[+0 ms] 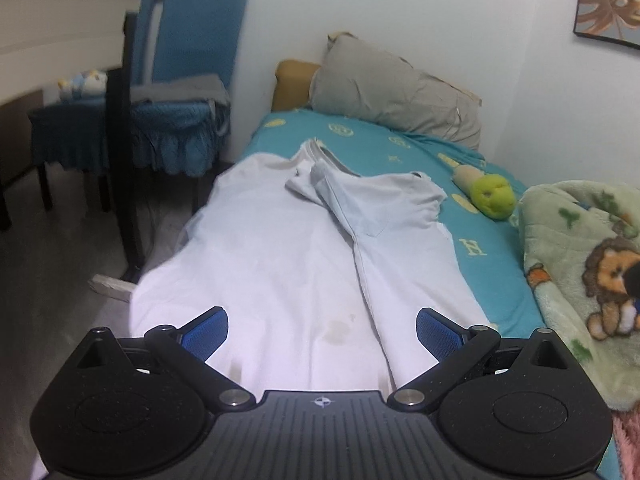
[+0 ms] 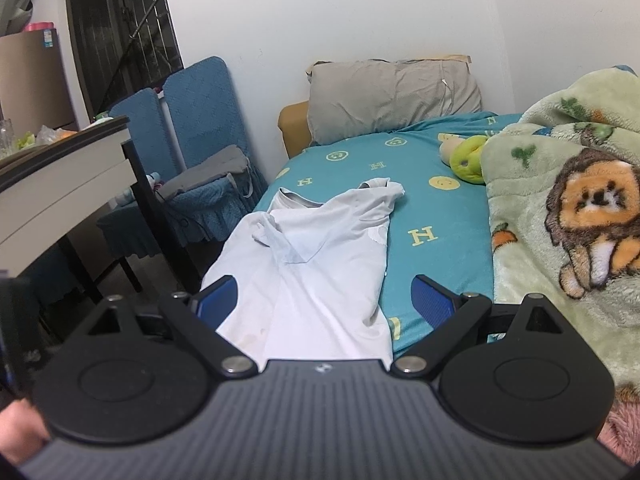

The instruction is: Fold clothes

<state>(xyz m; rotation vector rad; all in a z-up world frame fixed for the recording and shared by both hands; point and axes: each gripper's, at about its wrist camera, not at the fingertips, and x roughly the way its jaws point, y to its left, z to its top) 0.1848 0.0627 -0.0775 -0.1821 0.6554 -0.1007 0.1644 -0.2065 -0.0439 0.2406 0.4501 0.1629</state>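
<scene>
A white T-shirt (image 1: 280,264) lies lengthwise on the teal bed sheet (image 1: 400,140), collar toward the pillow, one side folded over the middle; its left part hangs over the bed edge. It also shows in the right wrist view (image 2: 328,264). My left gripper (image 1: 322,330) is open above the shirt's near hem, holding nothing. My right gripper (image 2: 324,300) is open above the shirt's near end, holding nothing.
A grey pillow (image 1: 396,92) leans at the head of the bed. A green plush toy (image 1: 490,194) and a lion-print blanket (image 1: 588,272) lie to the right. Blue covered chairs (image 1: 180,92) and a table (image 2: 64,184) stand left of the bed.
</scene>
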